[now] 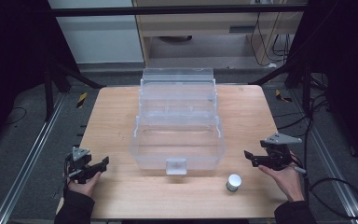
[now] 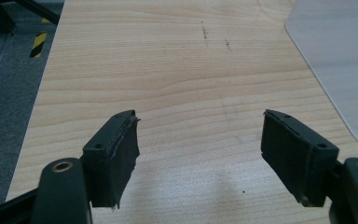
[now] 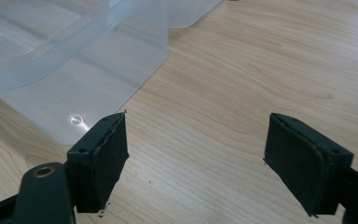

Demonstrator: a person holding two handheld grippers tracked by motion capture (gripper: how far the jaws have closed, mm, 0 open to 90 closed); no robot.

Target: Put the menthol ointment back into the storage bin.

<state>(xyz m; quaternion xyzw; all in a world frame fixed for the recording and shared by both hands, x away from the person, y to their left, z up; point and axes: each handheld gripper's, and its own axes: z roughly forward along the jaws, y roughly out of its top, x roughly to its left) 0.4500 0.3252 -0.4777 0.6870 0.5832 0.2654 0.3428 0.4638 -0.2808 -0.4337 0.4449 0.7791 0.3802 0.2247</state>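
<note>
A clear plastic storage box (image 1: 178, 140) with its lid folded back stands open in the middle of the wooden table (image 1: 116, 116). A small white-capped jar (image 1: 233, 182) stands upright on the table in front of the box's right corner. My left gripper (image 1: 103, 164) rests near the front left edge, open, with bare wood between its pads (image 2: 121, 154). My right gripper (image 1: 251, 157) is held at the right side, right of the box and beyond the jar, open and empty. In the right gripper view the box's corner (image 3: 74, 70) lies ahead to the left.
Black frame struts (image 1: 65, 74) and metal rails (image 1: 32, 154) flank the table. Cables (image 1: 335, 186) lie on the floor at the right. A pale wooden cabinet (image 1: 214, 28) stands beyond the far edge.
</note>
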